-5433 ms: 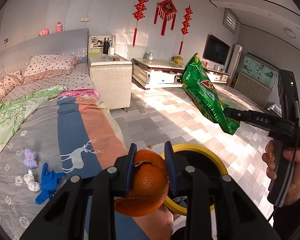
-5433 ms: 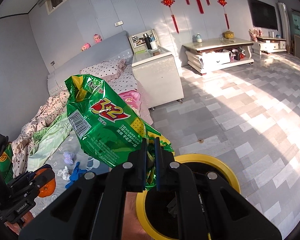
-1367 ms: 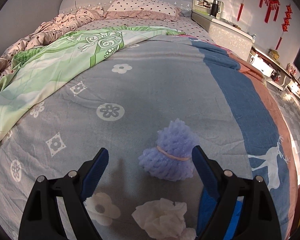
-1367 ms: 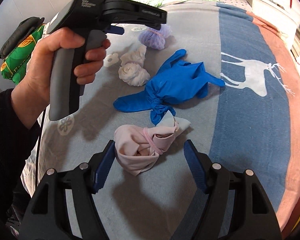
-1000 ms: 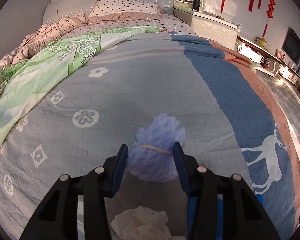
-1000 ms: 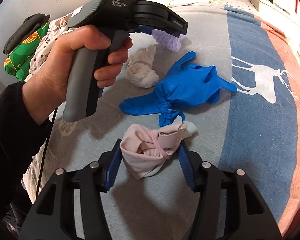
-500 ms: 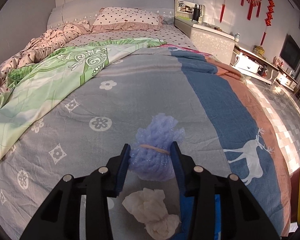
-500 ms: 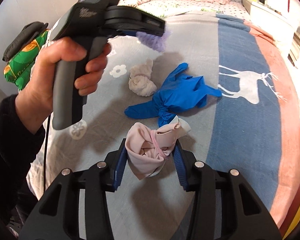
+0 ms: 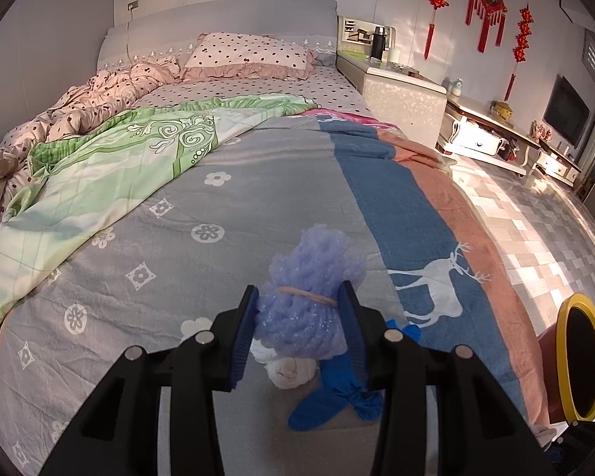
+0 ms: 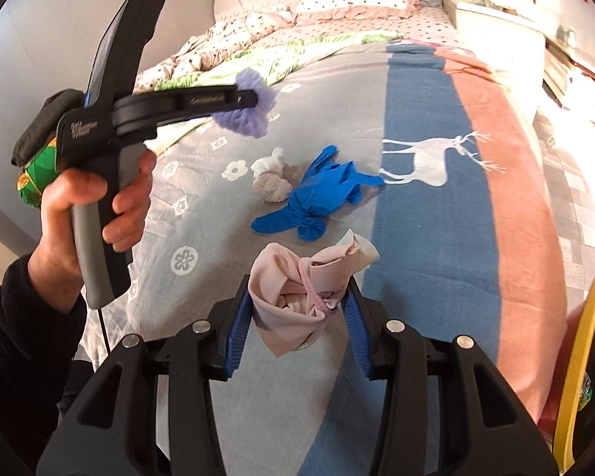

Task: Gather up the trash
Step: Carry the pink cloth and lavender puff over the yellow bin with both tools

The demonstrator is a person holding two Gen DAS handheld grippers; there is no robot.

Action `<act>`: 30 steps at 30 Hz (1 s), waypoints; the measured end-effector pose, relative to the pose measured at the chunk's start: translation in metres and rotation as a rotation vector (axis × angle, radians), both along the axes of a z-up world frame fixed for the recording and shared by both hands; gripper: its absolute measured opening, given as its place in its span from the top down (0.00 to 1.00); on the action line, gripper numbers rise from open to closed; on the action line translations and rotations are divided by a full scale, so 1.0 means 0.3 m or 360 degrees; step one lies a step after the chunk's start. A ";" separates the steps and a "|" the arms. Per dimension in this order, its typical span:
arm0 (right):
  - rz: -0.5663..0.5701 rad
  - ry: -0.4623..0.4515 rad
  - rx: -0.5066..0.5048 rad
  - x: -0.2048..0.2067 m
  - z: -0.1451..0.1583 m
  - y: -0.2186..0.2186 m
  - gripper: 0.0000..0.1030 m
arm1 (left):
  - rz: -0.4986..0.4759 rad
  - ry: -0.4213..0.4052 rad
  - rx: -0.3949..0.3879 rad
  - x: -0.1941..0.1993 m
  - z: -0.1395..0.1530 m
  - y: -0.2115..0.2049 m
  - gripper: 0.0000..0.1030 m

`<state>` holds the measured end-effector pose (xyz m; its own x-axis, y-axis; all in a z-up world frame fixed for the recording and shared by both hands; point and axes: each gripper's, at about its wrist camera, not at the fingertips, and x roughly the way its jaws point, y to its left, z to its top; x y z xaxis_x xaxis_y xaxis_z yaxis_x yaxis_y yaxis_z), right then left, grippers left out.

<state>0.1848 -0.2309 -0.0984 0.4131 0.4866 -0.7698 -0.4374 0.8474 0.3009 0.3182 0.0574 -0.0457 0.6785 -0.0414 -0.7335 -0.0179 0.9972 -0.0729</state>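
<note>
My left gripper (image 9: pixel 299 303) is shut on a purple foam bundle (image 9: pixel 309 297) tied with a rubber band, held above the bed; it also shows in the right wrist view (image 10: pixel 250 107). My right gripper (image 10: pixel 299 297) is shut on a pink cloth bundle (image 10: pixel 297 293) tied with a band, lifted off the blanket. A white tissue wad (image 10: pixel 269 182) and a knotted blue glove (image 10: pixel 321 194) lie on the grey blanket (image 10: pixel 202 218); both show under the left gripper (image 9: pixel 293 369) (image 9: pixel 337 392). The yellow-rimmed bin (image 9: pixel 583 361) stands on the floor by the bed's right side.
The bed holds a green quilt (image 9: pixel 99 174) and dotted pillows (image 9: pixel 250 55). A white nightstand (image 9: pixel 396 95) and a TV cabinet (image 9: pixel 496 142) stand on the right. Tiled floor (image 9: pixel 543 238) lies beside the bed. A green bag (image 10: pixel 35 174) sits at the left.
Both grippers closed on their bundles and lifted them off the blanket. They have pulled back and up, and the bin has come into view on the right.
</note>
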 end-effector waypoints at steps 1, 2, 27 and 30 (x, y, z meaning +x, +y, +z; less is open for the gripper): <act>-0.0013 -0.0013 0.0012 -0.016 0.016 -0.019 0.59 | -0.0006 -0.0006 -0.0007 -0.016 0.012 -0.008 0.62; -0.0027 -0.0030 0.0023 -0.030 0.033 -0.038 0.59 | -0.0012 -0.0014 -0.0008 -0.031 0.026 -0.019 0.62; -0.0513 -0.0367 0.0192 -0.235 0.416 -0.625 0.59 | -0.0331 -0.0138 -0.0090 -0.270 0.250 -0.497 0.62; -0.0586 -0.0399 0.0219 -0.253 0.443 -0.708 0.59 | -0.0378 -0.0148 -0.0108 -0.281 0.271 -0.558 0.62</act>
